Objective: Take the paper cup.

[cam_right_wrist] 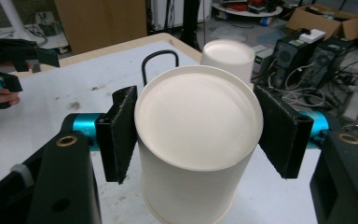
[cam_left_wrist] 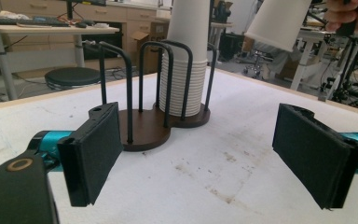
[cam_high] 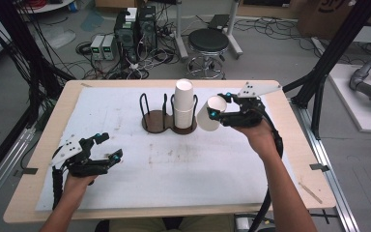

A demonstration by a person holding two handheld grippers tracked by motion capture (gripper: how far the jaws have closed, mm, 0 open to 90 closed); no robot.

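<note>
The right gripper [cam_high: 221,107] holds a single white paper cup [cam_high: 209,115] in the air, just to the right of the cup stack [cam_high: 184,104] and close to it but not touching. In the right gripper view its black pads press on both sides of the cup [cam_right_wrist: 193,140] near the closed bottom, which faces the camera — the jaws are clamped on it, and the cup is tilted, its open mouth pointing away toward the worktop [cam_high: 174,164].

The stack of white cups stands upright in the right-hand ring of a dark wire cup holder [cam_high: 166,116] with a brown double-round base, near the far middle of the worktop; the left-hand ring is bare.

The left gripper [cam_high: 107,147] rests low over the near left part of the worktop, well apart from the holder. Its jaws stand wide with nothing between them — in the left gripper view the holder [cam_left_wrist: 140,126] and stack [cam_left_wrist: 186,60] show between the two pads, farther off.
</note>
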